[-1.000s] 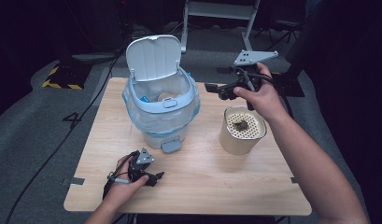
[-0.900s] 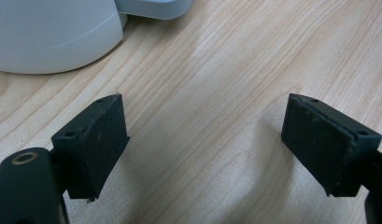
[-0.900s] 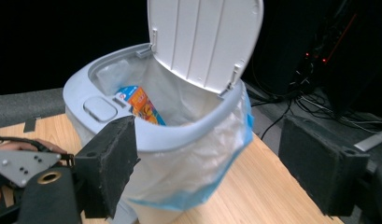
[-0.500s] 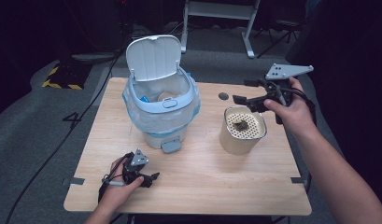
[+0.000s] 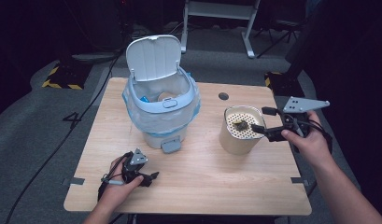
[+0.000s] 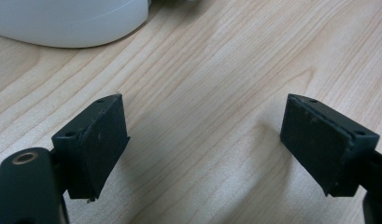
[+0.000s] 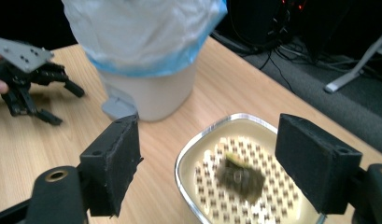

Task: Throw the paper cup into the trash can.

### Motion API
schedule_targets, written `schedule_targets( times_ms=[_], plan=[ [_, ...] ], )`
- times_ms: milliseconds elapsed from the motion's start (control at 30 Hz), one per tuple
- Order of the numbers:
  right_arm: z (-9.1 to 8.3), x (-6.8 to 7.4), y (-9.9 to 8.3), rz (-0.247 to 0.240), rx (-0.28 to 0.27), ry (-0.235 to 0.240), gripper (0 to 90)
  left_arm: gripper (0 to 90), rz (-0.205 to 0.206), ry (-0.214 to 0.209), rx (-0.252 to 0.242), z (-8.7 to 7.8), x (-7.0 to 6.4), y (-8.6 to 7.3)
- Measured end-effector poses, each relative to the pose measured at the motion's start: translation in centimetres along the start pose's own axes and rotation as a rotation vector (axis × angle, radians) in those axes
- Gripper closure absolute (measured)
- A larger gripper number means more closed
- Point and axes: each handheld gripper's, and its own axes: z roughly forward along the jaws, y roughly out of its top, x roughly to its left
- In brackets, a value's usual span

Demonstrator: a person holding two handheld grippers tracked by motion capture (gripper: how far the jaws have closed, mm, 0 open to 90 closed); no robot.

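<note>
A pale blue pedal bin [image 5: 163,109] with a bag liner stands mid-table, its lid [image 5: 152,57] raised. To its right is a beige canister [image 5: 237,135] with a perforated strainer top, and a dark green clump [image 5: 240,125] lies on that top. My right gripper [image 5: 261,120] hovers open at the canister's right rim. In the right gripper view the clump [image 7: 240,177] lies between and beyond the spread jaws of this gripper [image 7: 207,158], which hold nothing. My left gripper [image 5: 150,180] rests open near the table's front left. Bare wood lies between the pads of the left gripper [image 6: 205,144].
The bin's foot pedal [image 5: 171,146] juts toward me. A dark round hole [image 5: 223,96] marks the wooden table [image 5: 202,186] behind the canister. The bin's white base [image 6: 67,21] is just beyond the left gripper. A metal stand [image 5: 216,14] is on the floor beyond the table.
My right gripper has moved right and down, from above the gap between bin and canister to the canister's right rim. The left gripper has barely shifted.
</note>
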Motion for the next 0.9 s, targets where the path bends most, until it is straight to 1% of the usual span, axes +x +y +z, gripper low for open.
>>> schedule_targets(
  times_ms=[200, 300, 467, 533, 700, 900],
  plan=[
    [-0.2, -0.2, -3.3, 0.034, 0.034, -0.022, 23.0, 14.9, -0.001, 0.002, 0.001, 0.0, 0.1, 0.0],
    [-0.4, -0.1, -4.8, 0.056, 0.041, -0.021, 23.4, 14.9, -0.001, 0.002, 0.001, 0.0, 0.1, 0.0],
    [-0.4, 0.2, -7.3, 0.069, 0.087, -0.038, 23.8, 14.9, -0.001, 0.002, 0.001, 0.0, 0.1, 0.0],
    [-0.4, 0.3, -8.4, 0.090, 0.090, -0.031, 23.7, 14.9, -0.001, 0.003, 0.002, 0.0, 0.1, 0.0],
    [-0.2, 0.5, -11.1, 0.136, 0.097, -0.043, 23.7, 14.9, -0.001, 0.003, 0.001, 0.0, 0.1, 0.0],
    [0.5, 0.5, -14.3, 0.159, 0.111, -0.045, 23.2, 14.9, 0.001, 0.005, 0.001, 0.0, 0.1, 0.0]
  ],
)
